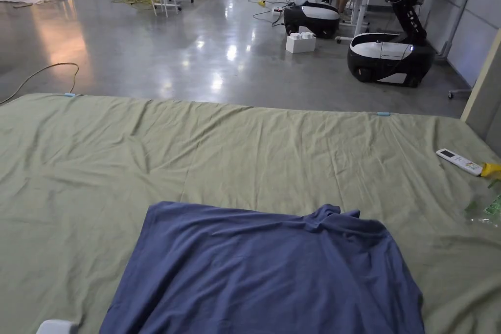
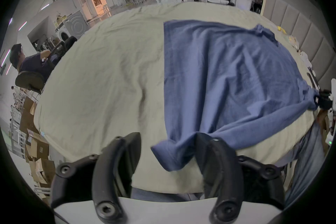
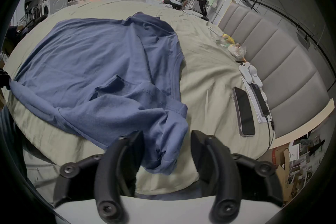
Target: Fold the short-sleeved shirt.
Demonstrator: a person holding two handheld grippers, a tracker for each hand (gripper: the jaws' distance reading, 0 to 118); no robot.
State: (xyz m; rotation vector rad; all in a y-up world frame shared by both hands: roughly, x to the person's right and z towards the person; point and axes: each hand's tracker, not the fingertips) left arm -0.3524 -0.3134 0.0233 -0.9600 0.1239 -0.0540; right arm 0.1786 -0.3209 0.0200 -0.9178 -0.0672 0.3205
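A blue short-sleeved shirt (image 1: 264, 271) lies spread on the bed's green sheet (image 1: 244, 154), close to the near edge, with its collar end bunched at the far right. In the left gripper view my left gripper (image 2: 166, 144) is open, and a hanging corner of the shirt (image 2: 227, 73) lies between its jaws. My right gripper (image 3: 166, 138) is open too, with a crumpled sleeve end of the shirt (image 3: 94, 64) lying between its jaws. The left gripper view also shows the right gripper (image 2: 324, 103) at the shirt's far right corner.
A white remote (image 1: 459, 161) and wrappers lie on the sheet's right side. Two phones (image 3: 244, 111) rest by the padded headboard (image 3: 281, 68). Wheeled robots (image 1: 389, 54) stand on the floor beyond the bed. A person sits in a chair (image 2: 31, 64) to the left.
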